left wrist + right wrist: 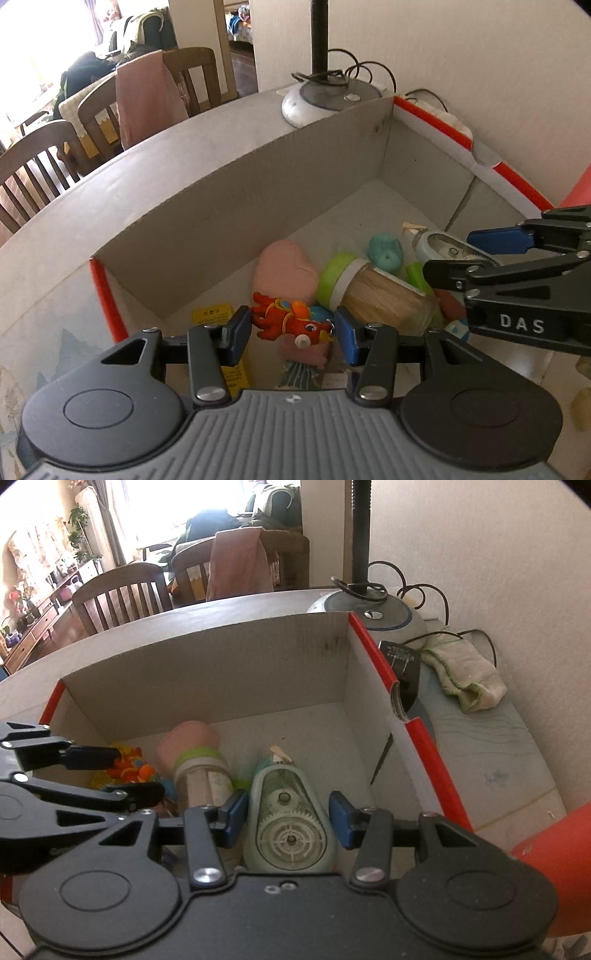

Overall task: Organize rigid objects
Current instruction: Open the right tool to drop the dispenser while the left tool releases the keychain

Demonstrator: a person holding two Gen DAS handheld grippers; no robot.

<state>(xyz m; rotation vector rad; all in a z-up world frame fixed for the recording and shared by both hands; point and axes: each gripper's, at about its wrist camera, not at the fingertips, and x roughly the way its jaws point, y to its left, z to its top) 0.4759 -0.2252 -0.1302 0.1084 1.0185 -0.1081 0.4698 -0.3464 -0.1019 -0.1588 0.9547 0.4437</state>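
My left gripper [291, 328] is shut on a red and orange toy figure [284, 317], which hangs between the blue pads just over the near left part of an open cardboard box [258, 192] with red edges. My right gripper [287, 812] is shut on a pale green correction tape dispenser [288, 823] above the box's right half [221, 679]. In the left wrist view the right gripper [454, 251] reaches in from the right. The right wrist view has the left gripper [136, 773] with the toy [129, 766] at the left.
On the box floor lie a pink heart-shaped pad [284, 273], a jar with a green lid [384, 299], a teal piece [386, 251] and a yellow card [212, 314]. Behind the box stand a lamp base [325, 96], a black adapter [404, 664] and a folded cloth [465, 675]. Chairs ring the table's far edge.
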